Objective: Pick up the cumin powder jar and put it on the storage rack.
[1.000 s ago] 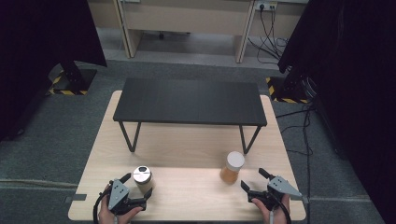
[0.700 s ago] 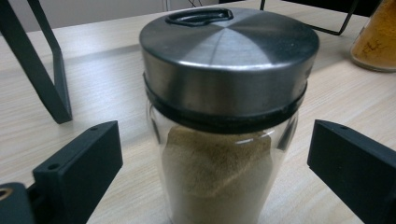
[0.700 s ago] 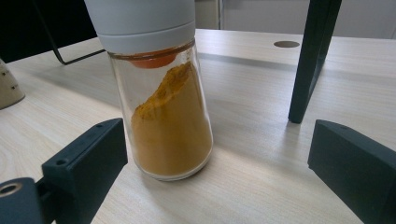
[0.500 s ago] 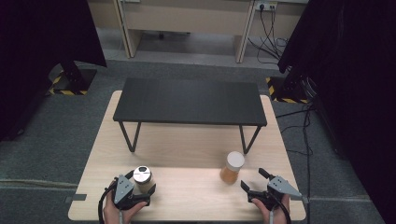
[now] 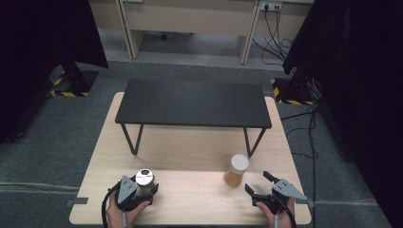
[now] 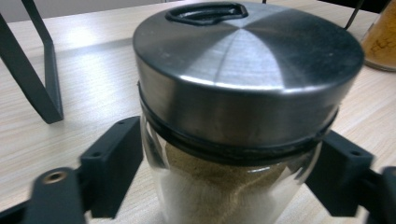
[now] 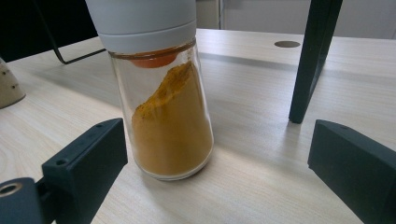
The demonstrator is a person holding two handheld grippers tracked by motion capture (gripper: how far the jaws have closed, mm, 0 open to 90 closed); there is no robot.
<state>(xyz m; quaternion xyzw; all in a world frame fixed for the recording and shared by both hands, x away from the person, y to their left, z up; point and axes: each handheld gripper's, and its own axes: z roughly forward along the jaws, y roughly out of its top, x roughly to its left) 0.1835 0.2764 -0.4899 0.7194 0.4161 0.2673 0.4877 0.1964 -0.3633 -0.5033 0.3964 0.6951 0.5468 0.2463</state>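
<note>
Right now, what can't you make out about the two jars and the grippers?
- Metal-lidded jar: its base is cut off by the bottom edge of the left gripper view; whether the left gripper touches the glass is unclear.
- White-lidded jar: its lid top is cut off by the top edge of the right gripper view.
- Both jars' labels: too small in the high view.

No readable text anywhere (jar markings too blurred to read).
</note>
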